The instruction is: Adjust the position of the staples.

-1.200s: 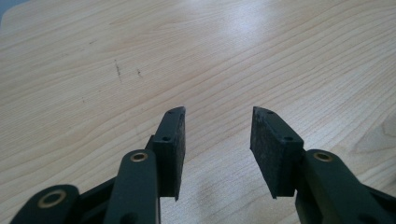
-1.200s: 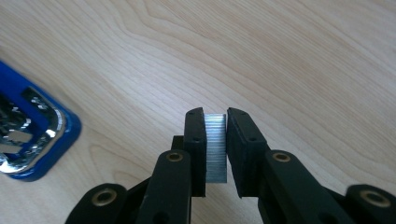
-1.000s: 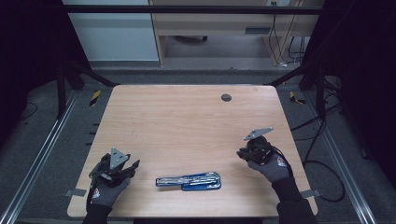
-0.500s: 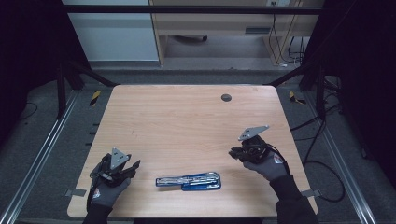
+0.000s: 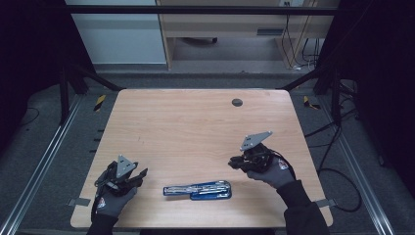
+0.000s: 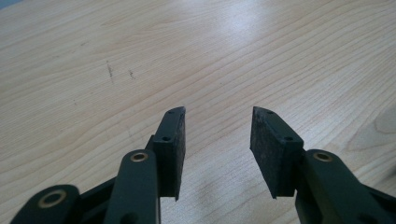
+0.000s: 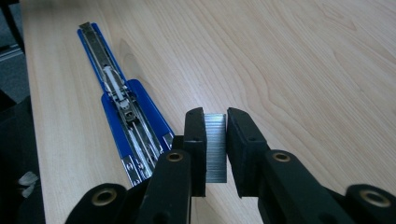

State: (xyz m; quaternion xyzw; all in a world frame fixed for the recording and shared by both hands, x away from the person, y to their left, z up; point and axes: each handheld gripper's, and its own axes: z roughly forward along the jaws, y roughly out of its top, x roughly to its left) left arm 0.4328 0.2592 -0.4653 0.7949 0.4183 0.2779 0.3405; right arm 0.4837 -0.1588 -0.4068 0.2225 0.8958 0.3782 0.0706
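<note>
A blue stapler [image 5: 197,189] lies swung open and flat near the table's front edge, its metal staple channel facing up [image 7: 126,116]. My right gripper [image 5: 234,162] hovers just right of it and a little above the wood, jaws pointing left. It is shut on a silvery strip of staples [image 7: 215,144], held upright between the pads. My left gripper [image 5: 141,174] rests at the front left corner, left of the stapler. Its jaws are open with bare wood between them [image 6: 217,116].
The light wooden table [image 5: 195,127] has a dark round cable hole [image 5: 237,102] near its far edge. Metal frame rails run along both sides, and cables lie on the floor at the right.
My right gripper has moved left toward the stapler and risen slightly, with the staple strip still in it. The left gripper and the stapler have stayed put.
</note>
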